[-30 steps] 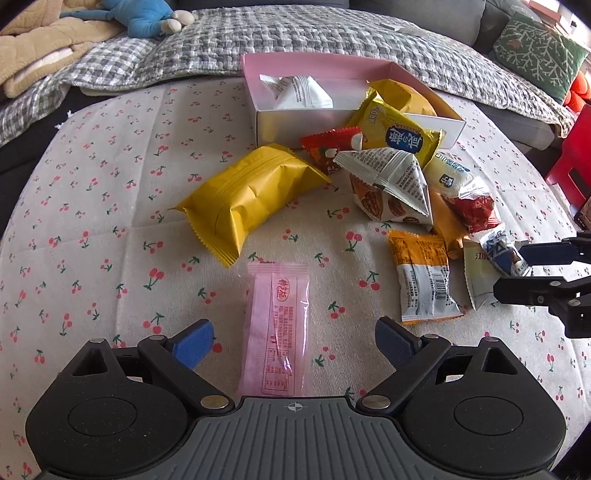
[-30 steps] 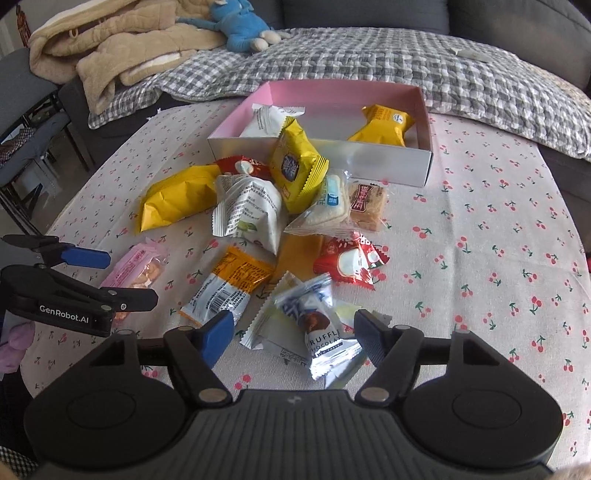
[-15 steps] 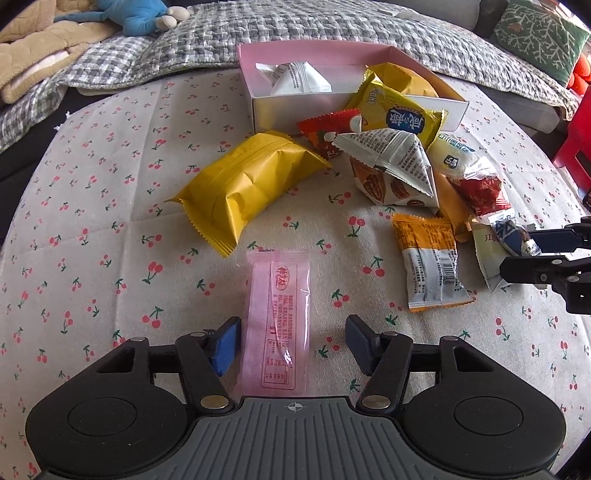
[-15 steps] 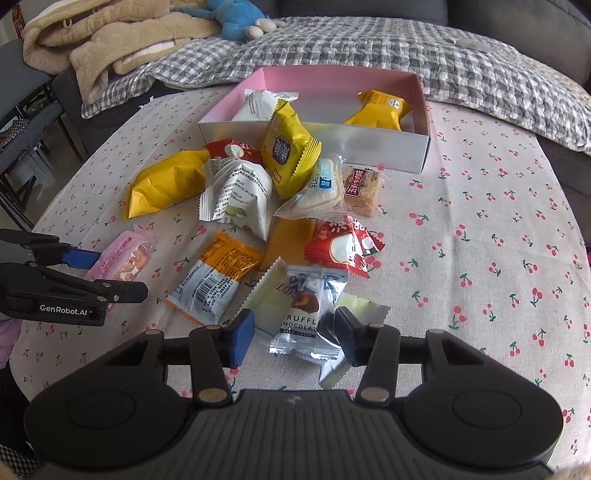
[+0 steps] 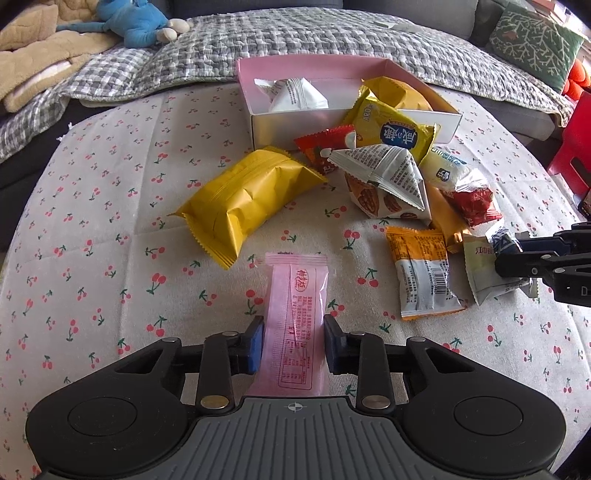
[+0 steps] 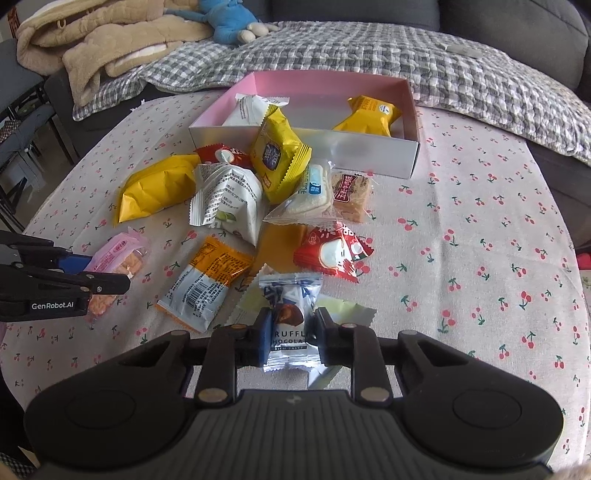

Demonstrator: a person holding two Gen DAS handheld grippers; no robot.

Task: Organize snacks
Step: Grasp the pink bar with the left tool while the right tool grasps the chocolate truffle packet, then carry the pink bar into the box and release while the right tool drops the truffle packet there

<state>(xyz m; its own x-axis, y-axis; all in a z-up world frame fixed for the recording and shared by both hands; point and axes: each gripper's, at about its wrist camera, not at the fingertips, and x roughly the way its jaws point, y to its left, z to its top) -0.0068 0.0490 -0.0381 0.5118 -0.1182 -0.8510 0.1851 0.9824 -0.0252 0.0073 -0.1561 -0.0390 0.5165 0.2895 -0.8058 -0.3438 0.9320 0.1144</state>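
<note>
My left gripper (image 5: 293, 341) is shut on a pink snack packet (image 5: 295, 317) that lies on the cherry-print tablecloth. My right gripper (image 6: 290, 334) is shut on a silver-blue truffle chocolate packet (image 6: 290, 314). The pink packet (image 6: 118, 258) and the left gripper also show at the left of the right wrist view. A pink box (image 5: 258, 122) stands at the back of the table with a white packet (image 5: 291, 96) and a yellow packet (image 6: 369, 114) inside. Several loose snacks lie in front of it, among them a big yellow bag (image 5: 240, 206) and an orange-grey packet (image 5: 424, 273).
A grey checked blanket (image 6: 369, 48) covers the sofa behind the table, with a blue plush toy (image 5: 136, 22) and a beige blanket (image 6: 92, 44). A red stool (image 5: 572, 147) stands at the right. A chair (image 6: 18, 122) stands left of the table.
Both grippers have moved forward and closed: the left jaws came in onto the pink packet, the right jaws onto the truffle chocolate packet.
</note>
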